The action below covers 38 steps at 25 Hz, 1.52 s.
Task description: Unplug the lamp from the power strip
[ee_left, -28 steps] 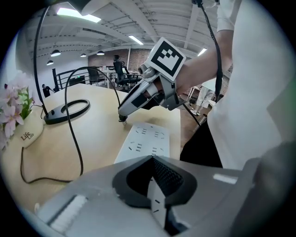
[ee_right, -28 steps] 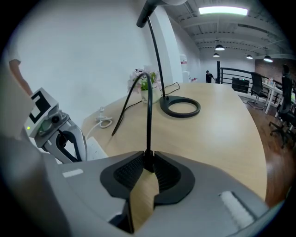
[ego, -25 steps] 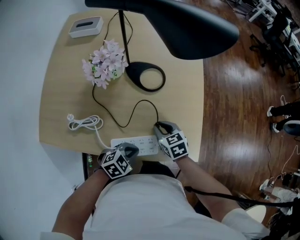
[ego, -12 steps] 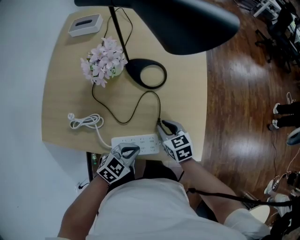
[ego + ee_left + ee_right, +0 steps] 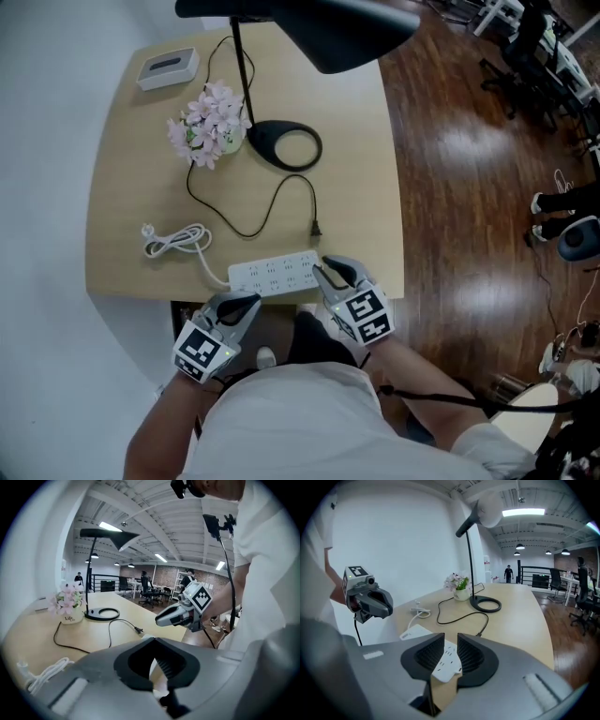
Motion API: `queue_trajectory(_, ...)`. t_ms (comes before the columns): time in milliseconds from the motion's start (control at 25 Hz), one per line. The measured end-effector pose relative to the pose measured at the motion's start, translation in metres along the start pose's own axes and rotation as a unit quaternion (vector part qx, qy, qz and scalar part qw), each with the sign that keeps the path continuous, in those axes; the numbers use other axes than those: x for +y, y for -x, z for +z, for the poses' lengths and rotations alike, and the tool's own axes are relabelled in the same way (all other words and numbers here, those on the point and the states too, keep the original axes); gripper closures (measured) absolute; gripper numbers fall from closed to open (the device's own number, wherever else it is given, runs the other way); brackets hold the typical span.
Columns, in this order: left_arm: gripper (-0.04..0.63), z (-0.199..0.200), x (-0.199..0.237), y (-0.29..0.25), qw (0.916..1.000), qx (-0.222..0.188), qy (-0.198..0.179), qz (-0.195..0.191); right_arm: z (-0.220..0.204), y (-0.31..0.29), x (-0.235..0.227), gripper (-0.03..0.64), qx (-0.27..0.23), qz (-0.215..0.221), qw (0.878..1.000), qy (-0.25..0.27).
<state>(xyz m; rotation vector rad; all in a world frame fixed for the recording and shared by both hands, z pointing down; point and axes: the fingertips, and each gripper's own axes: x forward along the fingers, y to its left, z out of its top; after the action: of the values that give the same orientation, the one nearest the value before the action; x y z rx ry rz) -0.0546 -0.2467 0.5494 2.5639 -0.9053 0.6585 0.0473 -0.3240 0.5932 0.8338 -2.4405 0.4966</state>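
The white power strip (image 5: 274,275) lies along the table's near edge. The black lamp plug (image 5: 316,230) lies loose on the wood just beyond the strip's right end, out of any socket; its cord (image 5: 246,232) loops back to the ring-shaped lamp base (image 5: 284,147). My right gripper (image 5: 332,274) hovers at the strip's right end, open and holding nothing; the strip (image 5: 446,660) shows through its narrow gap. My left gripper (image 5: 240,307) hangs just off the table edge, near the strip's left half, shut and empty. The plug (image 5: 138,630) also shows in the left gripper view.
A pot of pink flowers (image 5: 208,124) stands beside the lamp base, and a white box (image 5: 167,66) sits at the far left corner. The strip's own white cord (image 5: 175,241) is coiled at the left. The lamp head (image 5: 309,23) overhangs the far edge. Wooden floor lies to the right.
The right gripper lifted the plug out of the strip, let it go on the table and drew back. The left gripper slid off the strip toward the person.
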Motion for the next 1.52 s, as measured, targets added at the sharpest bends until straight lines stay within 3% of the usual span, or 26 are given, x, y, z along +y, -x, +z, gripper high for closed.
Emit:
queue_trajectory(200,0.592,-0.012,-0.042,0.088,0.9981,-0.057,-0.002,0.021,-0.007,0.057,0.073,0.526,-0.027,-0.025,0.999,0.02)
queue_trajectory(520,0.591,-0.074,-0.114,0.216,0.9956,-0.092,0.0,0.019,-0.053,0.162,0.219,0.526,-0.052,-0.074,0.996,0.001)
queue_trajectory(680,0.592,-0.088,-0.157,0.243,0.9947,-0.102,-0.007,0.011,-0.077,0.211,0.257,0.526,-0.055,-0.082,0.995,0.004)
queue_trajectory(880,0.591,-0.096,-0.209,0.267,0.9918,-0.123,-0.015,0.031,-0.102,0.26,0.281,0.526,-0.08,-0.083,0.993,0.013)
queue_trajectory(1120,0.591,-0.104,-0.309,0.289,0.9875,-0.144,-0.013,0.063,-0.148,0.331,0.326,0.526,-0.111,-0.033,0.993,0.032)
queue_trajectory(1320,0.591,-0.136,-0.383,0.303,0.9895,-0.124,0.01,0.074,-0.206,0.378,0.369,0.526,-0.103,0.001,0.994,0.03)
queue_trajectory(1520,0.591,-0.148,-0.439,0.314,0.9919,-0.115,0.007,0.055,-0.234,0.421,0.397,0.526,-0.099,0.001,0.995,0.033)
